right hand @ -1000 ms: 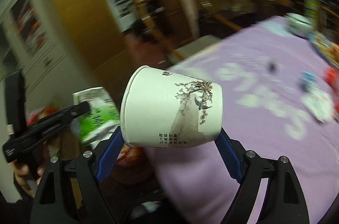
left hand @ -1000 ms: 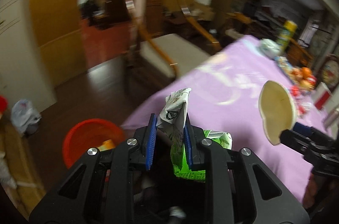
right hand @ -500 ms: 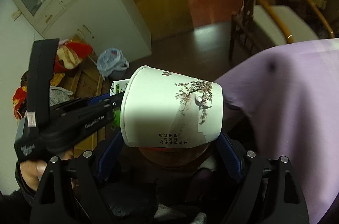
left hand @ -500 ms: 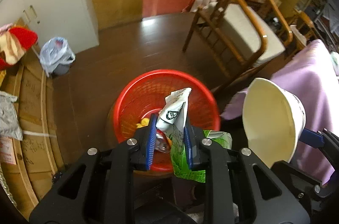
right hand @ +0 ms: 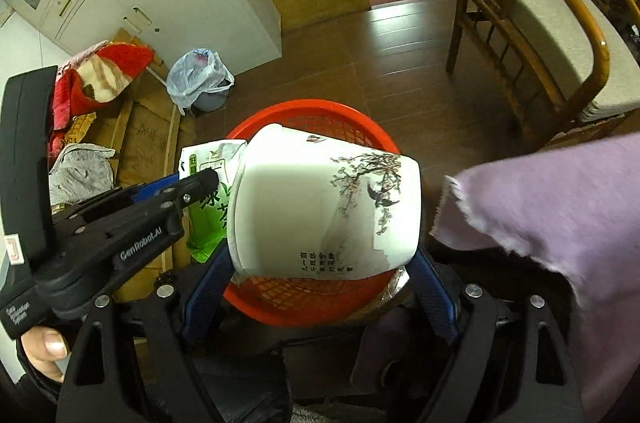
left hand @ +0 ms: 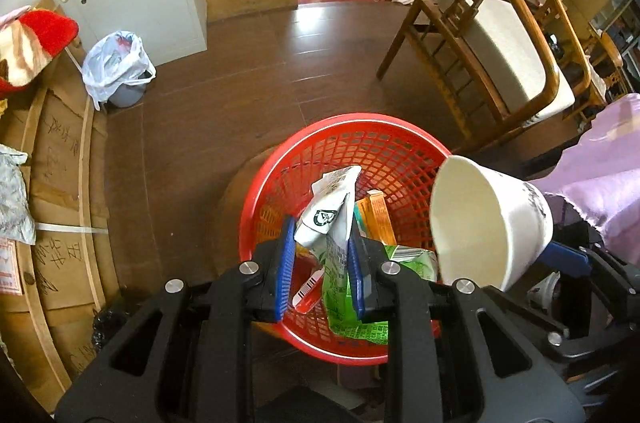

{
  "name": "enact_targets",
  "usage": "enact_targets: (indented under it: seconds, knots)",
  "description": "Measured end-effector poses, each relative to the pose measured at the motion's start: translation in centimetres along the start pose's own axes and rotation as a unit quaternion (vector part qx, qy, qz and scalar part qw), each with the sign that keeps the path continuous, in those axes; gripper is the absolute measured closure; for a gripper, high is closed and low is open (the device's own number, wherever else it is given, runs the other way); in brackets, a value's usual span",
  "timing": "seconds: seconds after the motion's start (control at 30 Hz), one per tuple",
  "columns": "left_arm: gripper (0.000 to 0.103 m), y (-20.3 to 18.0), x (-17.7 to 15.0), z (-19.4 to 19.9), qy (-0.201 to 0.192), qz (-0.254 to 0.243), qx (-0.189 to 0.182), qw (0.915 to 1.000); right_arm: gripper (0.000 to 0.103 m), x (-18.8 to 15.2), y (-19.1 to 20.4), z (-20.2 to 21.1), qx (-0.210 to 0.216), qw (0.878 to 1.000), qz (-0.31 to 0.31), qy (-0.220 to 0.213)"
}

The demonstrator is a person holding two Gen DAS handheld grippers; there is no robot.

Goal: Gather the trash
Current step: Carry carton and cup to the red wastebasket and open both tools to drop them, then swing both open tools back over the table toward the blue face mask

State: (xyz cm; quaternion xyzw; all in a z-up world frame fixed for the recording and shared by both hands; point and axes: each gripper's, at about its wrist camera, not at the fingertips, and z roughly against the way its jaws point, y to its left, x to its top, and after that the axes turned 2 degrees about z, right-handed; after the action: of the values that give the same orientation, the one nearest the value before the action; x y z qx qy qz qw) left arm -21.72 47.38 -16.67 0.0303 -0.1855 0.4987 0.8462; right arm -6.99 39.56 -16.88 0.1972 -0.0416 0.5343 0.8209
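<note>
Both loads are held directly above the red basket [left hand: 352, 143]. Left gripper [left hand: 322, 263] is clamped narrow on a crumpled green wrapper [left hand: 334, 223], long axis along the fingers. Right gripper [right hand: 320, 267] is spread wide around a paper cup [right hand: 324, 207] lying sideways, mouth toward the left gripper. Release is judged sufficient.

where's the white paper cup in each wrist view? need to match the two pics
Left wrist view: the white paper cup with the ink-branch print sits at right of centre, mouth towards the camera, over the basket's right rim.
Right wrist view: the cup fills the centre, on its side between the right tongs.
Shared landmark: the red plastic mesh basket beneath it.
</note>
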Motion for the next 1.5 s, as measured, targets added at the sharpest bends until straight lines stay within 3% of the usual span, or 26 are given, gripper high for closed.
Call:
enact_targets:
  seconds: [0.13,0.43,0.83,0.97,1.13,1.27,1.5]
  knots:
    - [0.076,0.2,0.0,-0.1,0.002,0.008,0.005,1.0000,0.018,0.7,-0.5,-0.5,0.010,1.000,-0.002,-0.003]
    - [0.063,-0.4,-0.2,1.3,-0.011,0.000,0.005,0.9999,0.018,0.2,-1.3,2.0,0.022,0.999,-0.021,-0.028]
    - [0.057,-3.9,-1.2,7.0,-0.063,-0.041,-0.007,0.9971,0.018,-3.2,-1.3,12.5,-0.009,0.992,-0.015,-0.127]
    - [0.046,-7.0,-2.2,10.1,-0.097,-0.077,-0.015,0.9922,0.018,-5.6,-3.0,16.3,-0.045,0.986,-0.031,-0.160]
    - [0.043,-11.7,-3.8,13.3,-0.127,-0.125,-0.038,0.9831,0.018,-9.3,-6.5,20.8,-0.092,0.975,-0.068,-0.191]
    - [0.040,-16.6,-5.8,15.6,-0.144,-0.176,-0.063,0.9719,0.018,-13.3,-9.8,24.9,-0.135,0.959,-0.109,-0.223]
    - [0.035,-25.7,-10.3,19.6,-0.174,-0.273,-0.116,0.9390,0.014,-21.1,-14.8,32.0,-0.189,0.925,-0.178,-0.277]
